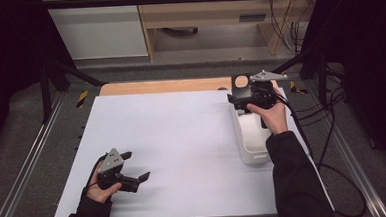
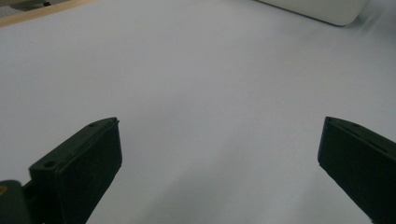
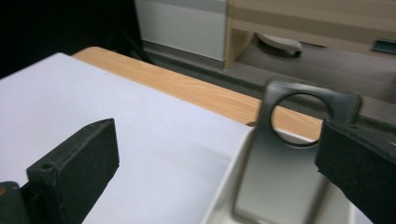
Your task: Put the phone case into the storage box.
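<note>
Two grippers are out over the white sheet (image 1: 183, 154) that covers most of the wooden table (image 1: 165, 86). The left gripper (image 1: 136, 166) hangs low over the near left part of the sheet, held in the person's left hand (image 1: 99, 189), its jaws spread wide with nothing but bare sheet between them; the left gripper view has the same: two black jaws far apart over plain white.

The right gripper (image 1: 234, 100) is up at the far right, held in the right hand (image 1: 271, 115) above the far end of a white tray (image 1: 250, 145) that lies lengthwise along the sheet's right edge. Its jaws are spread too, gripping nothing.

In the right gripper view a dark flat plate (image 3: 280, 158) with a round hole near its top stands in the tray (image 3: 224, 196), leaning back toward the far end. The plate sits between the two jaws, much nearer the right-hand one, whose pad overlaps its edge in that view; whether they touch I cannot tell. From the high view the plate (image 1: 240, 82) shows just past the gripper, at the tray's far end, by the wooden strip. A black cable (image 1: 333, 151) trails off to the right.
</note>
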A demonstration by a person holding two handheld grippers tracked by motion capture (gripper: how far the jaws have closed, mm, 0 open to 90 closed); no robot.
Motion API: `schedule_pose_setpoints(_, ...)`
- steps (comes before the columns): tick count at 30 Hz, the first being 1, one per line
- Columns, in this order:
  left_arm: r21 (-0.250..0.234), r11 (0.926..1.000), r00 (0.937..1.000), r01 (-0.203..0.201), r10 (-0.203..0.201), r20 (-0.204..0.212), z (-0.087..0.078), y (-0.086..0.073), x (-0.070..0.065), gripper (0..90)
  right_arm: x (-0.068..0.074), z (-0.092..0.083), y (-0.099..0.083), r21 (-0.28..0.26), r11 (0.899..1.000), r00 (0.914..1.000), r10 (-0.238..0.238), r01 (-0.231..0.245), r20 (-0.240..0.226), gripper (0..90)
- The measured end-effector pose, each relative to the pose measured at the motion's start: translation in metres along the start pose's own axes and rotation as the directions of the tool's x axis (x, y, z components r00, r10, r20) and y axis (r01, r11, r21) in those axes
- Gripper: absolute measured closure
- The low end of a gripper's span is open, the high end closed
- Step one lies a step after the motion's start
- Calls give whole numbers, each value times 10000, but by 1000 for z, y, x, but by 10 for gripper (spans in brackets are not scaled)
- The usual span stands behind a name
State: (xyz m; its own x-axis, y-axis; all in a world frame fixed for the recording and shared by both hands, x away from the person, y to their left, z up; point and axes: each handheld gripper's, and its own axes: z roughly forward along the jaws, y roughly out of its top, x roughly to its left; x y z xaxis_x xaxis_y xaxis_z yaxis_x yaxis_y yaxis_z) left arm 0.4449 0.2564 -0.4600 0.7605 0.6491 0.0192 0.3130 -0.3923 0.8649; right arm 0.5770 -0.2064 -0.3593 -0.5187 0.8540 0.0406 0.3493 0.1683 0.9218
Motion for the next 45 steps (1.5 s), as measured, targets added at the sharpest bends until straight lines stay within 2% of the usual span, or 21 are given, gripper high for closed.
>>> schedule_pose_setpoints(3,-63,10000,10000,31,-31,25,-1,0,0,0,10,-12,-5,-206,9995,9980,-255,243,-584,4)
schedule_pose_setpoints(7,-141,9999,10000,61,-60,44,-1,0,0,0,23,-30,-13,-488,9972,9900,-622,564,-1266,4)
schedule_pose_setpoints(13,-232,9997,9999,47,-45,93,-2,1,-1,0,39,-56,-27,-717,9935,9773,-1006,886,-1864,4)
schedule_pose_setpoints(19,-335,9994,9999,35,-31,102,-3,2,-2,0,49,-78,-41,-883,9905,9693,-1222,1055,-2134,4)
schedule_pose_setpoints(29,-489,9988,9999,30,-23,135,-5,4,-3,0,61,-103,-67,-650,9792,9565,-2016,1921,-2107,4)
schedule_pose_setpoints(35,-543,9985,9999,7,0,133,-6,4,-4,0,63,-114,-76,-655,9752,9544,-2205,2115,-2014,4)
schedule_pose_setpoints(37,-591,9983,9999,-8,16,130,-7,4,-4,0,63,-116,-79,-698,9750,9569,-2204,2108,-1893,5)
schedule_pose_setpoints(38,-606,9982,9999,-17,24,126,-8,5,-4,0,62,-117,-80,-730,9773,9577,-2098,1990,-1969,5)
schedule_pose_setpoints(39,-630,9980,9999,-7,15,126,-8,5,-4,0,59,-117,-82,-706,9846,9616,-1717,1601,-2140,4)
schedule_pose_setpoints(41,-695,9976,9999,1,8,119,-9,5,-4,0,56,-119,-88,-722,9820,9643,-1855,1747,-1889,9)
schedule_pose_setpoints(42,-714,9974,9999,-8,16,120,-9,5,-4,0,54,-119,-91,-679,9848,9643,-1704,1597,-2029,4)
schedule_pose_setpoints(45,-722,9974,9999,-52,59,106,-10,6,-5,0,43,-119,-103,-529,9919,9721,-1236,1153,-1993,5)
